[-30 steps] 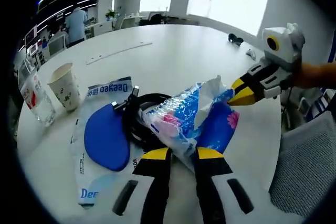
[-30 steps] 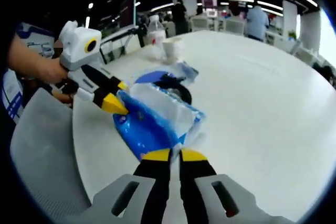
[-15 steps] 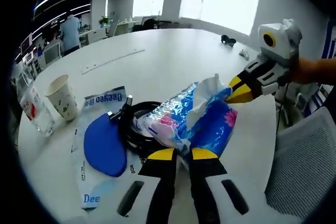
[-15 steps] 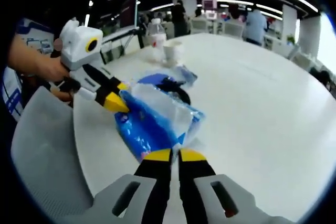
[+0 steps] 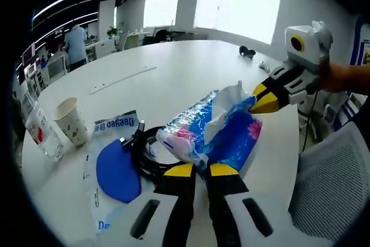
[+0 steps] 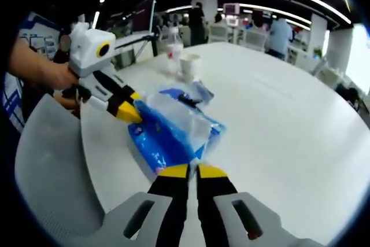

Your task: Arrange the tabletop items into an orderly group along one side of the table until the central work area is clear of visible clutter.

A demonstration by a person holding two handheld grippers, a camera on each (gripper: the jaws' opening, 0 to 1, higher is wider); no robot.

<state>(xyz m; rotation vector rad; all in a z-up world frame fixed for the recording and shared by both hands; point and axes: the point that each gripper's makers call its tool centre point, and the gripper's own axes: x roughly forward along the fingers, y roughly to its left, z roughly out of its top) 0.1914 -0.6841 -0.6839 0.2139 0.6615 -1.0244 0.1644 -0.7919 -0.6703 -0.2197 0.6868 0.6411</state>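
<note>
A blue plastic tissue pack [image 5: 222, 134] with a white tissue poking out of its top is held at both ends. My left gripper [image 5: 200, 166] is shut on its near end. My right gripper [image 5: 257, 101] reaches in from the right, shut on its far end. In the right gripper view, my right gripper [image 6: 192, 169] pinches the pack [image 6: 170, 137], and the left gripper [image 6: 136, 114] holds the opposite corner. Just behind the pack lie a black coiled cable [image 5: 143, 153] and a blue oval pad in a Deegeo wrapper [image 5: 115, 169].
A paper cup [image 5: 72, 121] and a water bottle [image 5: 40, 134] stand at the left of the round white table [image 5: 191, 70]. Farther back lie a long thin strip [image 5: 121, 76] and a small dark object [image 5: 245, 52]. A grey mesh chair [image 5: 329, 195] stands at the table's edge.
Both views have risen a little with the pack, which now sits slightly higher over the cable. Both grippers stay shut on its ends.
</note>
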